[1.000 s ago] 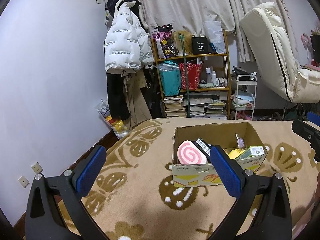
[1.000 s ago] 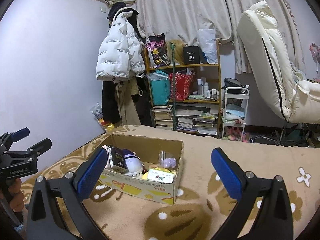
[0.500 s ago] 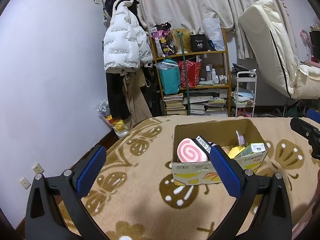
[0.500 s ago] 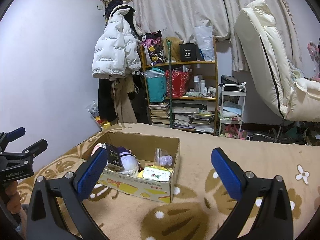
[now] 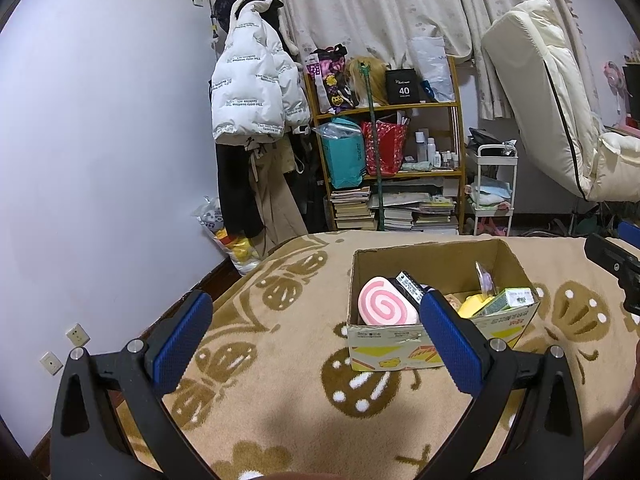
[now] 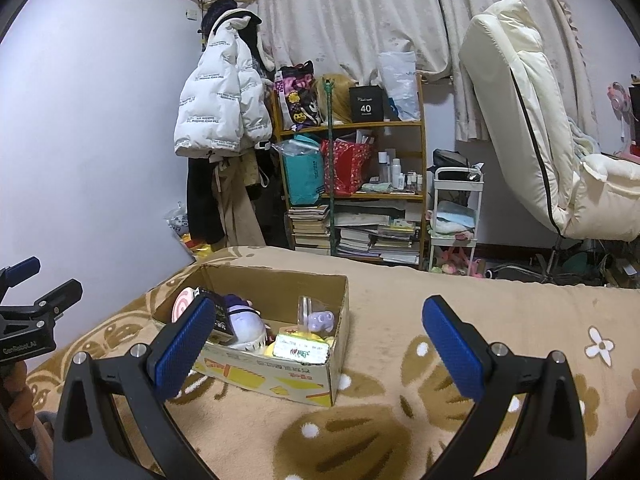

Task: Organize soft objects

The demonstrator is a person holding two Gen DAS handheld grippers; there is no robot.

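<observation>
Soft objects: kept in an open cardboard box [image 5: 384, 340] on a tan blanket with brown butterfly print [image 5: 280, 320], a bed-like surface. Left claw [image 5: 316, 340]: spread wide, nothing between its blue pads, raised above the blanket; the box sits ahead of it, behind its right finger. Contents, left to right: pink swirl cushion [image 5: 386, 307], black packet [image 5: 409, 286], yellow item [image 5: 474, 304], green carton [image 5: 510, 300]. Right claw [image 6: 318, 344]: likewise spread and unloaded; the box [image 6: 280, 376] lies ahead, toward its left finger, with a purple-and-white plush [image 6: 244, 322] and small lilac toy [image 6: 320, 320] showing. Room beyond the claws, left to right: plain wall, white puffer jacket [image 5: 252, 92] hanging, wooden shelf [image 5: 384, 160] of bags and books, white trolley [image 5: 494, 192], cream recliner [image 5: 560, 120], curtains above.
</observation>
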